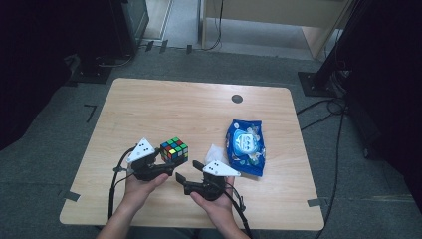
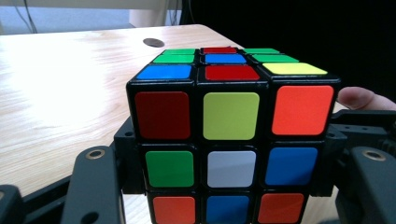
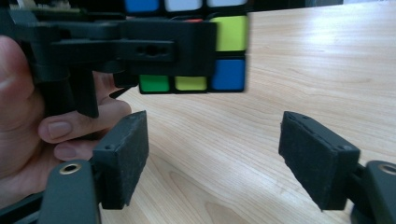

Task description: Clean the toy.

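one cube gripped, one pair of tongs empty

we see one wooden table, pale and rounded at the corners, with one small dark round hole near its far edge. it is the biggest thing here, standing on grey floor.

next in size is one blue packet of wipes, lying flat on the right part of the table. one piece of white tissue lies just beside its left edge.

we count two hands and two grippers. the left hand holds the left gripper, and its tongs are clamped on the one puzzle cube, with one jaw pressed to each side of it. in the left gripper view the cube sits square between the jaws, its lower part gripped, with red, yellow and orange squares along the top row of the near face. in the right gripper view the cube hangs above the wood, clear of the table top. it is over the middle of the table's near half, left of the packet.

the right hand holds the right gripper just beside the left one, near the table's front. its tongs stand wide, with nothing between the two pads; bare wood shows in the gap. the right gripper points at the left hand's fingers and at the cube above.
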Demonstrator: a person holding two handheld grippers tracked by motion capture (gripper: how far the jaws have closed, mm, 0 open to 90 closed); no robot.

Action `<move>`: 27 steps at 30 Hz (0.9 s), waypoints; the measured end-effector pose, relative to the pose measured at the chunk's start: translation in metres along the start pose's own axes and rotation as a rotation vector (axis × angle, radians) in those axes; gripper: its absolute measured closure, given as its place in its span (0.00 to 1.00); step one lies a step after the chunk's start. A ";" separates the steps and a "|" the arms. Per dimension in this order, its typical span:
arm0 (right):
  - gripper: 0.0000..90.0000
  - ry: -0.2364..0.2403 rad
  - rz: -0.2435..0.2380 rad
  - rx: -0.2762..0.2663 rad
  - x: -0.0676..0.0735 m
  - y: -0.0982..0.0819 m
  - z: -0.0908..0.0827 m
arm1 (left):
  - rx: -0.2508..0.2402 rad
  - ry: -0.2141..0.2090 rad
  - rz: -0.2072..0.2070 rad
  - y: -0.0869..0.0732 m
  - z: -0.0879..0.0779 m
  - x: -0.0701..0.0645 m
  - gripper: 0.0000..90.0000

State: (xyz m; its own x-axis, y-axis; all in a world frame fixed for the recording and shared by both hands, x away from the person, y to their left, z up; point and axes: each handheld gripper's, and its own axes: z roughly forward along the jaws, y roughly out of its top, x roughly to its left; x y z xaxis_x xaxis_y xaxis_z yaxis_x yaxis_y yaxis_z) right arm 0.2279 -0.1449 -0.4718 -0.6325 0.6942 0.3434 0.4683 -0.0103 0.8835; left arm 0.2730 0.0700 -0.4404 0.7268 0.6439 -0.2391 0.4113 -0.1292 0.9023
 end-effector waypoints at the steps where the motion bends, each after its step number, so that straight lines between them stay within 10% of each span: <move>1: 0.26 0.000 0.000 0.000 0.000 0.000 0.000 | 0.000 -0.003 0.004 0.000 0.001 -0.002 0.38; 27: 0.38 -0.088 -0.097 -0.045 0.009 -0.005 0.003 | 0.046 -0.063 0.012 -0.003 0.012 -0.016 0.38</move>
State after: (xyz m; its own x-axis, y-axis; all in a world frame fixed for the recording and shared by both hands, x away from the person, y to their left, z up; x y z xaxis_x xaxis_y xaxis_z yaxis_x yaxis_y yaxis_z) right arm 0.2215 -0.1363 -0.4736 -0.6161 0.7540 0.2278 0.3780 0.0293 0.9253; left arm 0.2664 0.0508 -0.4431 0.7643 0.5935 -0.2520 0.4260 -0.1716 0.8883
